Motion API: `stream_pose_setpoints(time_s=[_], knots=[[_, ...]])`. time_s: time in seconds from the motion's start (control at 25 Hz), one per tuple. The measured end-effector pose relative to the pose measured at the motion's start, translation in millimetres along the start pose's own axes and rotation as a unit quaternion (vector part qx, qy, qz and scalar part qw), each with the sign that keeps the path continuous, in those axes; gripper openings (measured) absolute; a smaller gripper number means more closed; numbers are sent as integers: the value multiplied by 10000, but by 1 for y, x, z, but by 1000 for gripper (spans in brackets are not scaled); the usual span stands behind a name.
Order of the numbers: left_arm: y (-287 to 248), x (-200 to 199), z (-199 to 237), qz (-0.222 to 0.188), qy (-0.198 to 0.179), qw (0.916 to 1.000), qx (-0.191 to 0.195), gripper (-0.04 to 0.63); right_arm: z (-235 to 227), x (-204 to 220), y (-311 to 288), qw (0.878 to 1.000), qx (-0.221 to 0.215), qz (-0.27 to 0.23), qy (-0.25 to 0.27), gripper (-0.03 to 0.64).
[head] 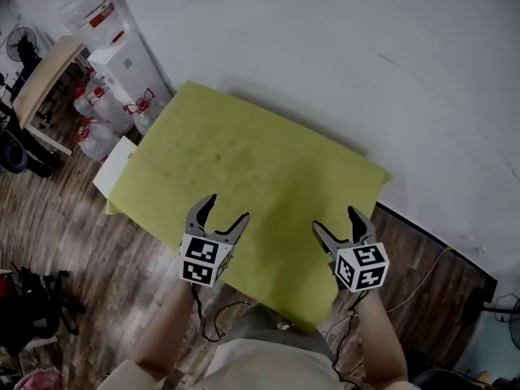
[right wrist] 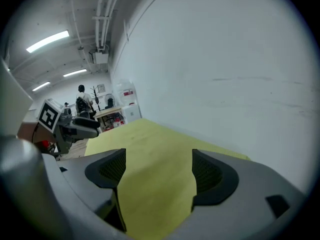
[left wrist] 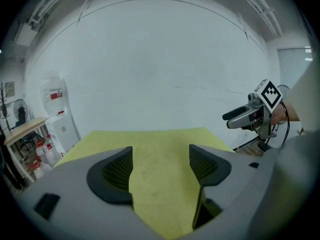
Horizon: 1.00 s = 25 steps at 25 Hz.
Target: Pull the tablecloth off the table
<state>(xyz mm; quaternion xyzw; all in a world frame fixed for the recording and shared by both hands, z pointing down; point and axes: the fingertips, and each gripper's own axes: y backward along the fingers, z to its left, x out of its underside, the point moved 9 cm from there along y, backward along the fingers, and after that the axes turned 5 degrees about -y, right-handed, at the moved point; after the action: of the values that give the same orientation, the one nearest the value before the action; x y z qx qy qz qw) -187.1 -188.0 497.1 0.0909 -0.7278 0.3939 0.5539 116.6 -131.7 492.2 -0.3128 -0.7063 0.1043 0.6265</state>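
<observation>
Head view: a smooth, rectangular yellow-green tablecloth (head: 252, 169) lies flat beneath the fingers. On the left gripper (head: 227, 207) and right gripper (head: 335, 218), mesh-padded fingers gape wide, empty.

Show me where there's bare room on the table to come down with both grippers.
The whole tablecloth is bare, from the near edge by the open left gripper and right gripper to the wall. It is crowded only off the left side: white box, water bottles, dispenser.
</observation>
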Motion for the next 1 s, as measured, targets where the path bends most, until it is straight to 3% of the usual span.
stream_pose_setpoints(time_s=[0.4, 0.72, 1.0], knots=[[-76, 58, 11, 991, 287, 9943, 269, 351, -33, 57, -72, 9957, -17, 926, 11, 407], [-116, 104, 17, 1646, 640, 9843, 37, 354, -65, 93, -99, 9913, 296, 1273, -128, 421], [-141, 118, 40, 1794, 845, 9790, -465, 354, -91, 96, -116, 9924, 662, 1013, -220, 420]])
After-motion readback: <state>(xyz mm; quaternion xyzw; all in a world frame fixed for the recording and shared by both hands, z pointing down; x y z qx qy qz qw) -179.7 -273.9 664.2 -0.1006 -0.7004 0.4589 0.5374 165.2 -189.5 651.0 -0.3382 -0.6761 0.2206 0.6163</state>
